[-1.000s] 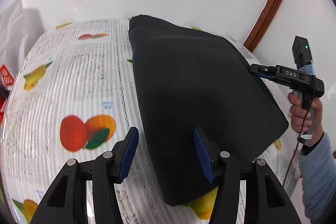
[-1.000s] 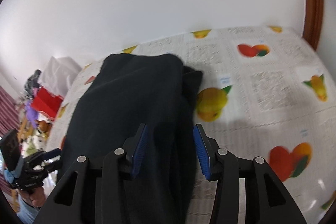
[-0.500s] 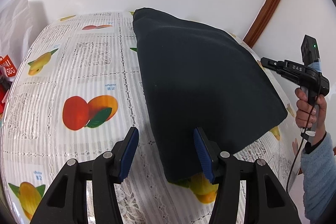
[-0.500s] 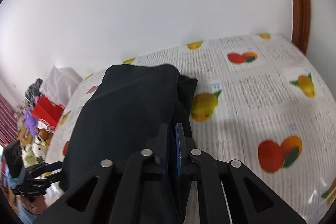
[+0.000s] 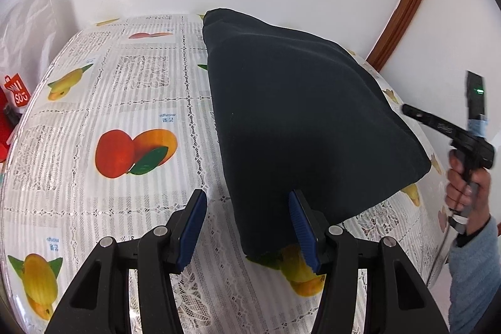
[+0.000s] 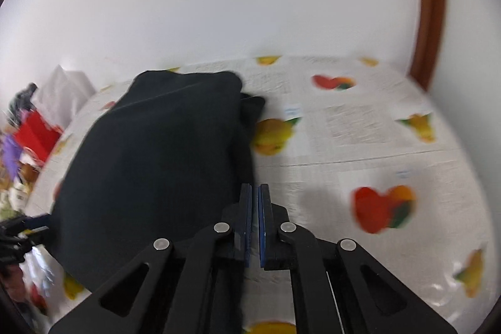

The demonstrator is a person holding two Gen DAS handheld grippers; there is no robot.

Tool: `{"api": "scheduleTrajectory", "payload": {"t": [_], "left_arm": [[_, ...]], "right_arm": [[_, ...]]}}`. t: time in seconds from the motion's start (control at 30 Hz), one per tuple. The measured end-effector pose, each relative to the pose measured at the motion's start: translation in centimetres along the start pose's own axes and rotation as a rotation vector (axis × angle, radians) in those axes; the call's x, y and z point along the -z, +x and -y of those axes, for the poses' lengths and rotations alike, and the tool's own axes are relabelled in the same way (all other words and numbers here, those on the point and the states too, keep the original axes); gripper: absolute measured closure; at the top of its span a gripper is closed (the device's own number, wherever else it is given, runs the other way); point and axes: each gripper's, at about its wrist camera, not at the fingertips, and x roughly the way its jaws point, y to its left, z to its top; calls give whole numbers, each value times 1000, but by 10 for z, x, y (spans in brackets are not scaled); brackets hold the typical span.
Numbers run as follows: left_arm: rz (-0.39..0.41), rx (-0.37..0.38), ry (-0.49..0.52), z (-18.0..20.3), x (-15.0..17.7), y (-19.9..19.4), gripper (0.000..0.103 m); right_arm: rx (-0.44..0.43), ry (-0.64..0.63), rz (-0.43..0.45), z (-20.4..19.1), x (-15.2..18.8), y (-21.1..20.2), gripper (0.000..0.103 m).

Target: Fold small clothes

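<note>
Since a second earlier, the dark garment (image 5: 300, 121) has been left where it lay, while the right gripper (image 6: 255, 221) has been drawn back off its edge and its two blue pads brought together; nothing is seen clamped between them, only a thin slit. The garment is spread as a folded dark slab on the fruit-printed table (image 5: 94, 102), filling the centre and right of the left wrist view, with its long axis running from the near lower edge up toward the wall at the top of the frame. In the right wrist view the same cloth is seen at centre left, just left of the closed pads, a second layer showing along its right border. The left gripper (image 5: 247, 227) is held with its pads wide apart, straddling the garment's near left corner from above: the right pad is seen against the cloth, the left pad over bare tablecloth; whether either touches cannot be told. The left gripper is judged the nearer for the coming grasp, the corner lying directly ahead between its pads. The right gripper appears at the right edge of the left view, clear of the cloth. A red bag (image 5: 12, 102) and white paper stand at far left.
</note>
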Motion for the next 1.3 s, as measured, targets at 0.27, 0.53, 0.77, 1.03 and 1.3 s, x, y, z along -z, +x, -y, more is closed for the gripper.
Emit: {"api": "scheduleTrajectory", "payload": {"t": [0.27, 0.53, 0.77, 1.03, 1.3], "left_arm": [[11, -26, 11, 22, 0, 7, 50], [-3, -59, 80, 22, 20, -9, 49], [-39, -79, 71, 5, 48, -8, 50], [-4, -82, 97, 19, 35, 1, 64], [7, -86, 74, 19, 11, 18, 83]], "right_arm": [[-83, -81, 30, -32, 28, -43, 80], [9, -178, -11, -42, 73, -38, 82], [-9, -103, -57, -4, 100, -61, 71], [-93, -44, -80, -8, 106, -36, 67], [-107, -56, -59, -17, 90, -15, 84]]}}
